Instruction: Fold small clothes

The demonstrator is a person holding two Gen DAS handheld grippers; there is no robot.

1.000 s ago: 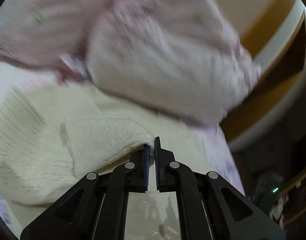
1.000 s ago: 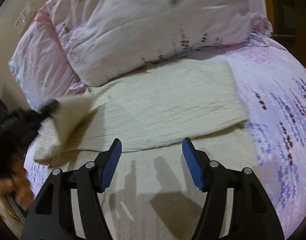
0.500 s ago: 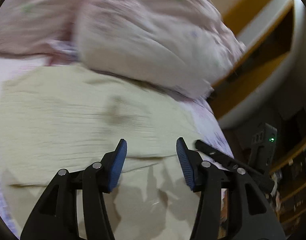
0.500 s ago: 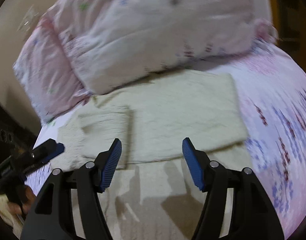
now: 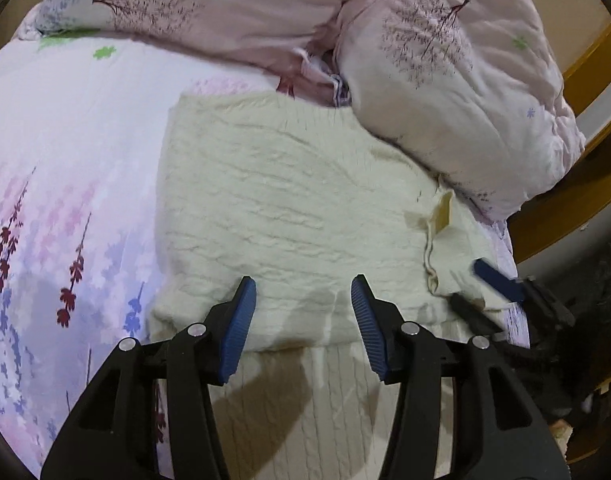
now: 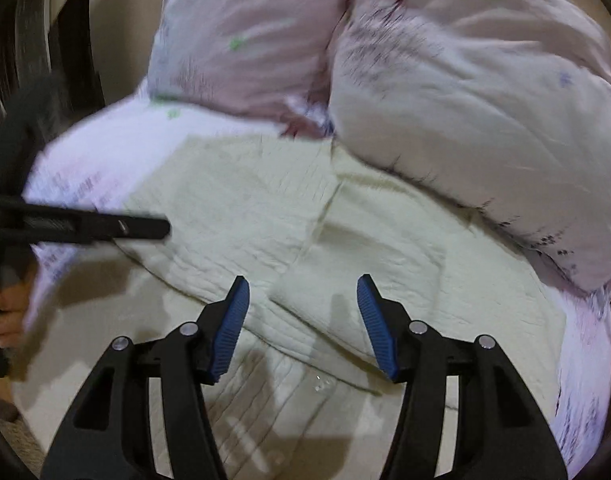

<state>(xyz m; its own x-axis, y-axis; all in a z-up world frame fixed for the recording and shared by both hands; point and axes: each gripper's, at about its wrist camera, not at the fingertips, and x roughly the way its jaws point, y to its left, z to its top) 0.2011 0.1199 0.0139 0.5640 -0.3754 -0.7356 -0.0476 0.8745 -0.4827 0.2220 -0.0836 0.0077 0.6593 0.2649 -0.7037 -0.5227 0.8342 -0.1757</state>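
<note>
Bed (image 5: 65,152): sweater (image 5: 281,208) beneath tools.

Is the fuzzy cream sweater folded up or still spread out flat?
Partly folded: the cream sweater has a doubled layer whose edge lies across the flat knit below.

Sweater (image 5: 289,208) lies on bedsheet (image 5: 65,152), before pillows (image 5: 457,92).

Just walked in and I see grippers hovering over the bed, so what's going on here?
A person with a handheld gripper in each hand is folding a cream knit garment on the floral bedsheet, just below the pink pillows. The top part already lies doubled over the lower part. The left gripper and the right gripper are both open above the fabric, holding nothing.
</note>
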